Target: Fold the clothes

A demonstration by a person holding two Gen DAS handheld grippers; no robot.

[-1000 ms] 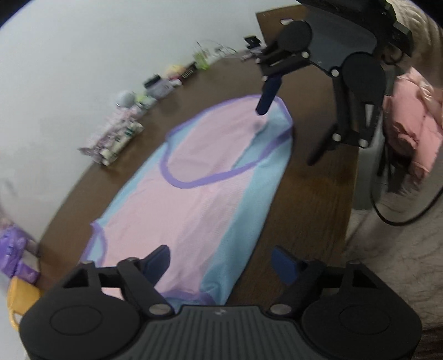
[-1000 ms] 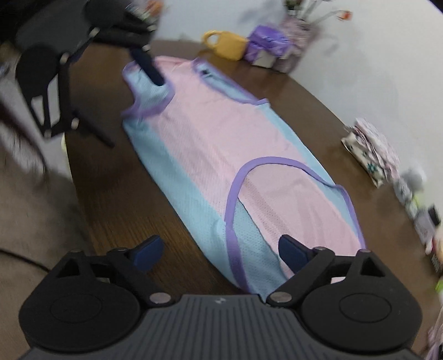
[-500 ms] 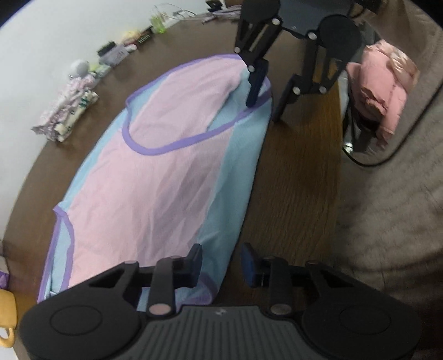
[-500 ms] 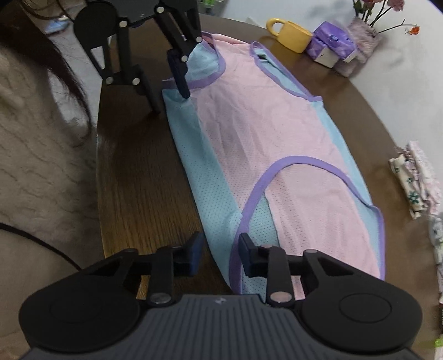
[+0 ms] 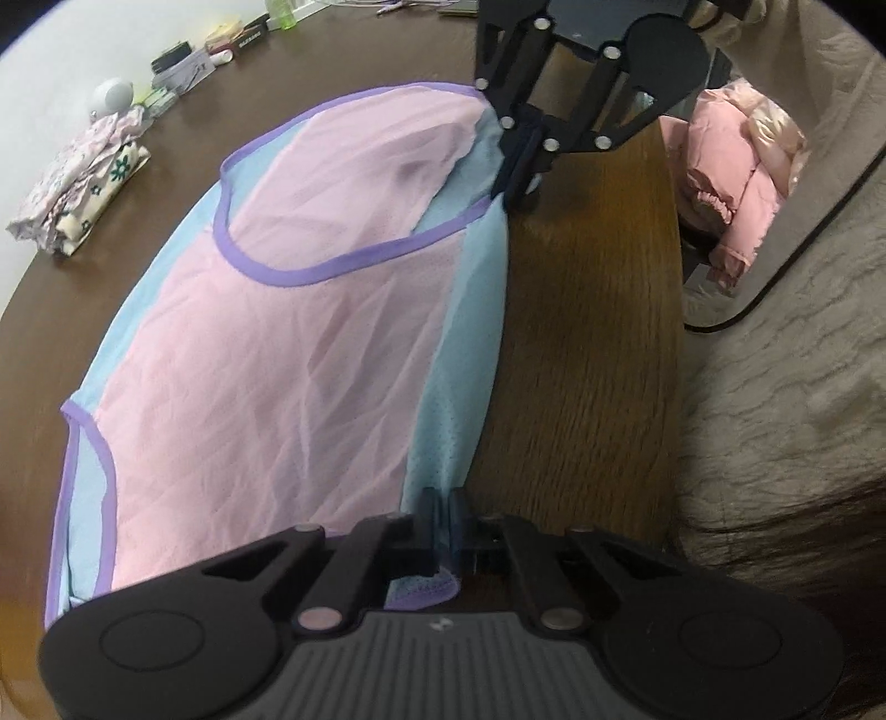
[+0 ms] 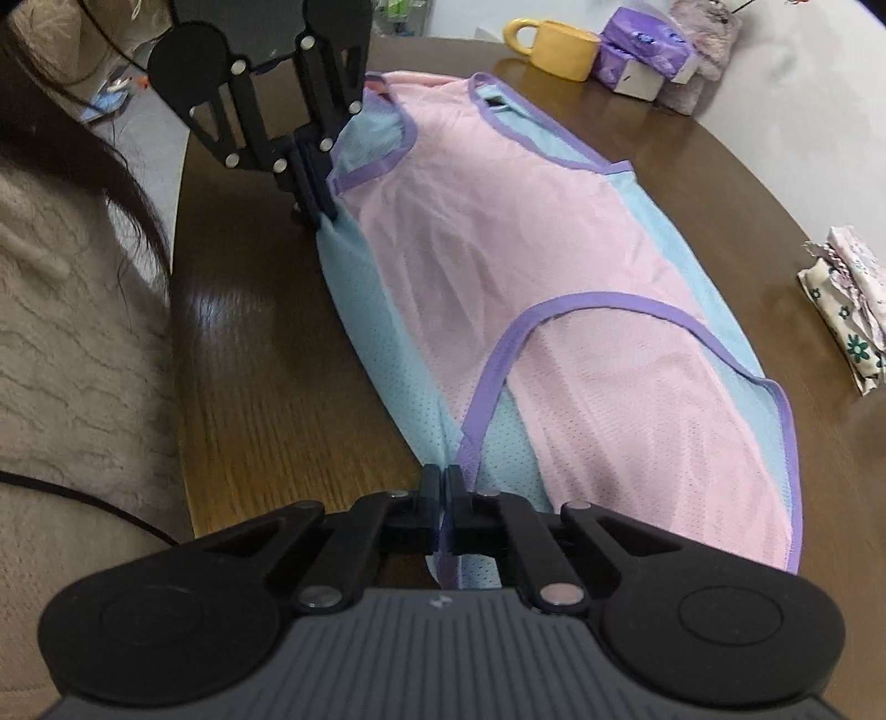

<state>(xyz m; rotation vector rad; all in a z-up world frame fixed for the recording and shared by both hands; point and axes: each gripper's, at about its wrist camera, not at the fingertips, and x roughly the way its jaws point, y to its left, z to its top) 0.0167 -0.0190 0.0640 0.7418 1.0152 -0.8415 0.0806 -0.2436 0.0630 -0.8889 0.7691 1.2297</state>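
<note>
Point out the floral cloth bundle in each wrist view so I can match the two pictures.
Left wrist view: floral cloth bundle at the far left, on the table beyond the shirt.
Right wrist view: the bundle at the right edge, mid-height.
Shared landmark: the shirt's purple-trimmed curve.

Yellow mug (image 6: 559, 47), tissue packs (image 6: 645, 61), table (image 6: 266, 360).

One pink-and-blue mesh top (image 6: 515, 260) lies on one wooden bench (image 6: 266, 387). Two grippers show: the left gripper (image 5: 443, 526) and the right gripper (image 6: 441, 498). At the bench's far edge stand one yellow mug (image 6: 559, 47) and two purple tissue packs (image 6: 642, 58). One folded floral cloth (image 6: 847, 310) lies near the bench's right edge.
</note>
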